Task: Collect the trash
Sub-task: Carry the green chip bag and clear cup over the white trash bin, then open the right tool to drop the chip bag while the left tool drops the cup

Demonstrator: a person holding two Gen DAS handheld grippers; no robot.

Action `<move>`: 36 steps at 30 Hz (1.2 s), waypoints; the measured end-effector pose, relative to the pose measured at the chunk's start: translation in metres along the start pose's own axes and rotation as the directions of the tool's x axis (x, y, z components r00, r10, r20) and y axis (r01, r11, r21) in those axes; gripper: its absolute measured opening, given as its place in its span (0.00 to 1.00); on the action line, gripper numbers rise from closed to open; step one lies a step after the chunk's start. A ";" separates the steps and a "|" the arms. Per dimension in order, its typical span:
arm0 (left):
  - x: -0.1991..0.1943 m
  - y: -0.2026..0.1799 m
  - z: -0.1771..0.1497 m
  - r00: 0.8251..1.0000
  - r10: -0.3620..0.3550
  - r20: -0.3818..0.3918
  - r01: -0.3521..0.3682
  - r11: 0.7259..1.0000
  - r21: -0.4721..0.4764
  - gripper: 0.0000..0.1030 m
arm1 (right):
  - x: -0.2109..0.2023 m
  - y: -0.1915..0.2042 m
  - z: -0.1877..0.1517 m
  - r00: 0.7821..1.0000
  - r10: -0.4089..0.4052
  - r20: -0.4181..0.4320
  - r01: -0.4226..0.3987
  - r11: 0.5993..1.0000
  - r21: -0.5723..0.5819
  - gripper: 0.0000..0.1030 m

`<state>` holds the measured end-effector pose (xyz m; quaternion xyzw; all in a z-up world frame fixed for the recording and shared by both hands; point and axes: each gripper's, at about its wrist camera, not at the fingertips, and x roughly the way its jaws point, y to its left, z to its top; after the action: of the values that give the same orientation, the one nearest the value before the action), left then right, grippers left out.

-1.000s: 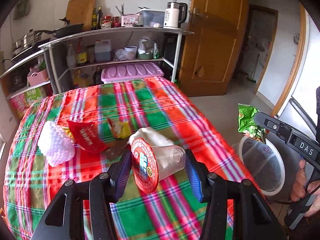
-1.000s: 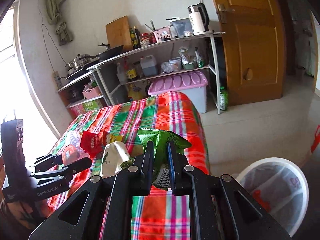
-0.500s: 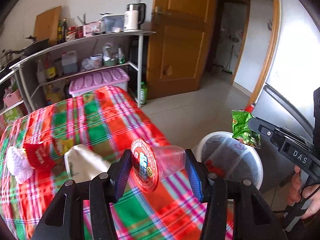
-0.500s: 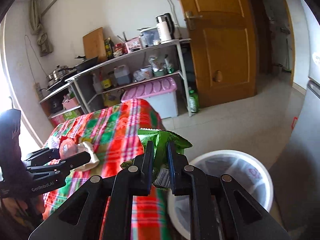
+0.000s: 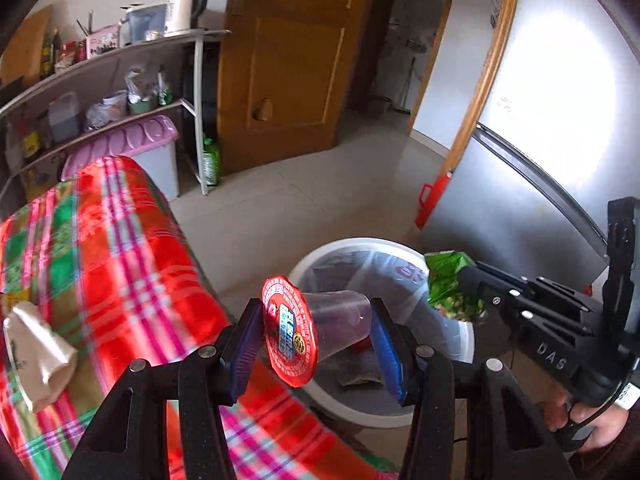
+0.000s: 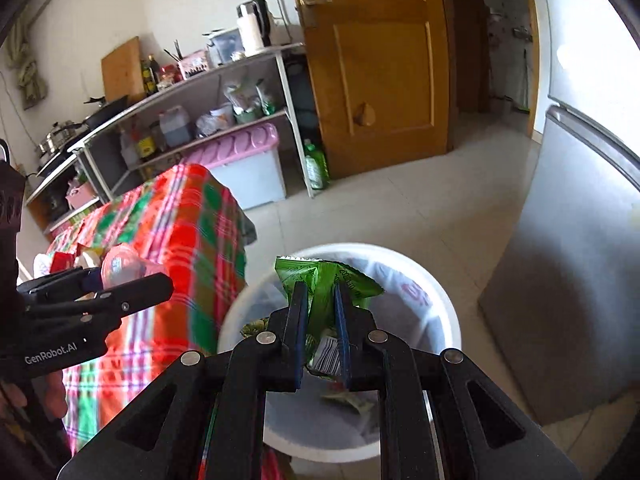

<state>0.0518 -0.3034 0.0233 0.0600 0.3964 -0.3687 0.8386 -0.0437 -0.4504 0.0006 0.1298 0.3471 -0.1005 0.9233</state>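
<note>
Clear plastic cup: lying sideways between the pads of the left gripper (image 5: pixel 316 336), low centre of the left wrist view; see-through wall, red foil lid (image 5: pixel 289 330) with blue print facing the camera, lid still sealed over the mouth.
Cup's place: at the table's edge, right beside the bin's near rim.
Left gripper: jaws about half spread, blue pads pressed on lid end and base of the clear plastic cup (image 5: pixel 338 322).
Crumpled pale wrapper (image 5: pixel 38 354): far left of the left wrist view, resting on the red and green plaid tablecloth (image 5: pixel 112 240).
White bin (image 6: pixel 440 300): round, lined with a thin clear bag, bits of trash at the bottom; lower centre of the right wrist view, on the tiled floor beside the table.
Green snack packet (image 6: pixel 320 280): crinkled foil, white barcode patch low down, top edge sticking up above the fingertips; hanging over the bin's opening.
Right gripper (image 6: pixel 320 312): jaws nearly together, pinching the green snack packet.
Right edge, left wrist view: a hand (image 5: pixel 576 420) on the right gripper's handle.
</note>
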 end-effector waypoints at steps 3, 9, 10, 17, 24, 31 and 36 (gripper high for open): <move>0.014 -0.007 -0.002 1.000 -0.007 -0.021 0.007 1.000 0.006 0.51 | 0.005 -0.011 -0.006 1.000 -0.016 -0.020 0.016 1.000 0.017 0.13; 0.037 -0.013 -0.008 0.998 -0.001 -0.065 0.002 1.000 0.018 0.51 | 0.013 -0.022 -0.015 0.998 -0.038 -0.054 0.039 0.999 0.020 0.13; 0.040 -0.012 -0.009 0.998 0.009 -0.068 -0.008 1.000 0.015 0.51 | 0.015 -0.023 -0.016 0.997 -0.041 -0.060 0.042 0.999 0.020 0.13; 0.049 -0.011 -0.011 0.996 0.018 -0.085 -0.018 1.000 0.005 0.63 | 0.025 -0.026 -0.021 0.993 -0.066 -0.094 0.070 0.997 0.034 0.15; 0.049 -0.007 -0.014 0.996 -0.002 -0.087 0.000 1.000 -0.023 0.63 | 0.026 -0.027 -0.021 0.991 -0.092 -0.099 0.097 0.994 0.045 0.36; 0.028 0.001 -0.015 0.999 0.004 -0.053 -0.006 0.999 -0.039 0.63 | 0.020 -0.018 -0.018 0.993 -0.080 -0.083 0.084 0.995 0.046 0.40; 0.008 0.010 -0.015 1.000 0.020 -0.020 -0.021 0.999 -0.047 0.63 | 0.016 -0.002 -0.014 0.996 -0.067 -0.057 0.070 0.997 0.042 0.40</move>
<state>0.0526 -0.2951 0.0054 0.0478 0.4128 -0.3498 0.8396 -0.0410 -0.4496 -0.0208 0.1407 0.3747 -0.1360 0.9063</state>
